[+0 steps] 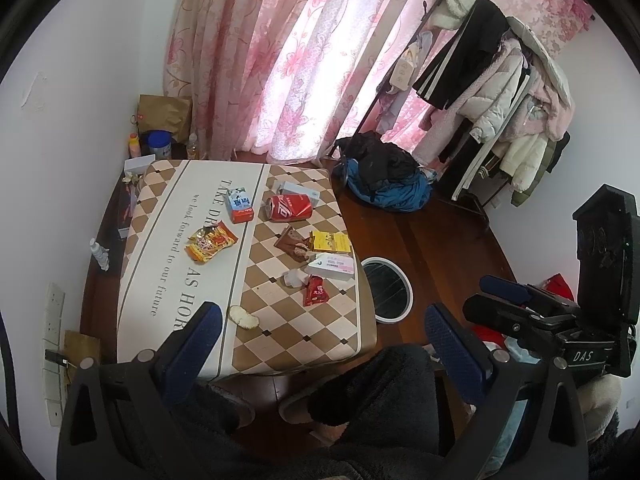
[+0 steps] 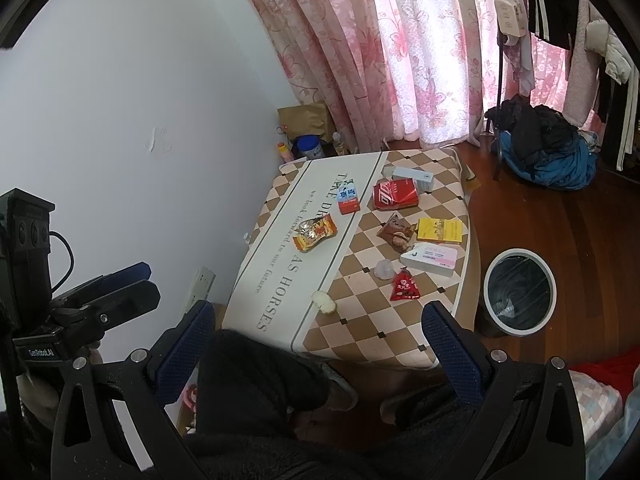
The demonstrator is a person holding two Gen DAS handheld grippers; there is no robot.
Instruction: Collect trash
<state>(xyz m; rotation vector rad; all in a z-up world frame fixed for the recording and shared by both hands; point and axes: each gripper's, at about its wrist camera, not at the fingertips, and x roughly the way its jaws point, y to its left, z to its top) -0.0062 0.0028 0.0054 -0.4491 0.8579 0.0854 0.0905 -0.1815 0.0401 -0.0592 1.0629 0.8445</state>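
Trash lies on a checkered table (image 1: 320,328) (image 2: 384,344): a crushed red can (image 1: 289,207) (image 2: 395,195), an orange snack wrapper (image 1: 210,243) (image 2: 315,233), a small red packet (image 1: 315,290) (image 2: 405,287), a brown wrapper (image 1: 294,242) (image 2: 396,233), a yellow box (image 1: 330,241) (image 2: 440,229), a white-pink box (image 1: 332,267) (image 2: 429,259), a blue-red carton (image 1: 240,204) (image 2: 347,199) and a cracker (image 1: 243,316) (image 2: 325,302). A white-rimmed bin (image 1: 387,290) (image 2: 519,290) stands right of the table. My left gripper (image 1: 322,340) and right gripper (image 2: 320,340) are open, empty, held above the near edge.
A clothes rack (image 1: 500,92) and a heap of dark and blue clothes (image 1: 384,176) (image 2: 544,148) stand at the right. Bottles and a paper bag (image 1: 164,114) sit behind the table by the curtain. The person's legs and slippers (image 1: 304,396) are below.
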